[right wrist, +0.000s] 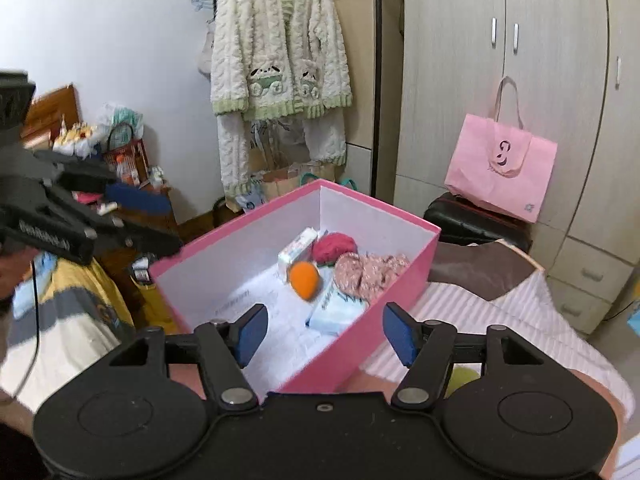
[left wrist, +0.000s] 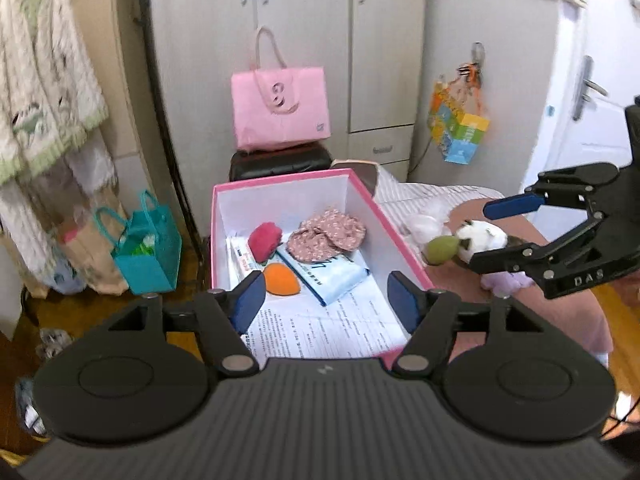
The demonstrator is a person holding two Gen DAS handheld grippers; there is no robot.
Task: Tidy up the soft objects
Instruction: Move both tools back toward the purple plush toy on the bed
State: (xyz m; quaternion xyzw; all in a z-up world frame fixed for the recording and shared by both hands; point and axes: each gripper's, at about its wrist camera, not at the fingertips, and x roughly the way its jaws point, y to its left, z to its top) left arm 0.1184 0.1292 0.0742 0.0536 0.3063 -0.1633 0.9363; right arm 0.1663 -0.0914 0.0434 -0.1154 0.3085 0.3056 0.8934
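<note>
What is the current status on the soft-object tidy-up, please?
Left tool open, empty, over pink box. Right tool open, empty, near plush toys on bed. Nothing blocking.

Bright, even daylight; fisheye-bent edges, slight motion blur, dark corner vignetting.

"DAS" stands on the right claw.

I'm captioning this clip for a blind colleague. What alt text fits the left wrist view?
An open pink box sits ahead of the open left gripper, holding an orange sponge, a red plush, floral fabric and tissue packs. At right, the open right gripper hovers by a white plush toy on the bed.
</note>
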